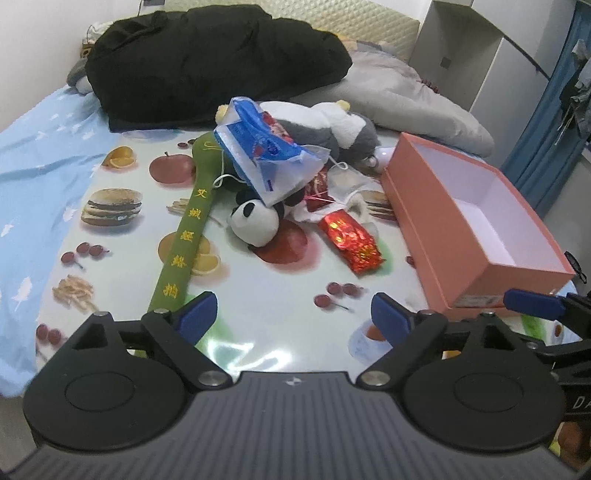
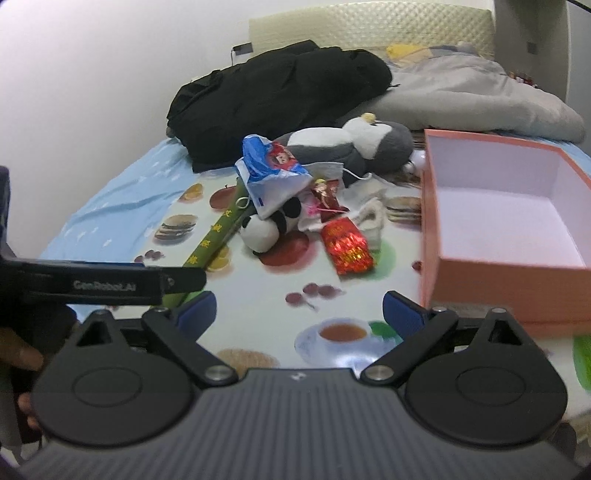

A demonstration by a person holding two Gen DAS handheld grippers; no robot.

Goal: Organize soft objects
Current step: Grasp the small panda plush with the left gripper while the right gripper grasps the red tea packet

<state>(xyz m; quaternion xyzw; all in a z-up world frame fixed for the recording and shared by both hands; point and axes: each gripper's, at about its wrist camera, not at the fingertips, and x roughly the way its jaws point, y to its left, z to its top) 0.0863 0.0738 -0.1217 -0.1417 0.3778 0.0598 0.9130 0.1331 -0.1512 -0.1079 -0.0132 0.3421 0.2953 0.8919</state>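
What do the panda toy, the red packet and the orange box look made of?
Panda toy: plush fabric, fuzzy matte pile. Red packet: likely foil or metallised plastic, crinkled with glints. Orange box: apparently cardboard, matte with stiff straight walls.

This is a bedroom in a home. A bed (image 1: 33,155) with a light blue sheet fills the view, backed by a padded headboard (image 1: 332,18), with a grey quilt (image 1: 417,103), a black coat (image 1: 207,66), and clothes (image 1: 576,88) hanging at the right.
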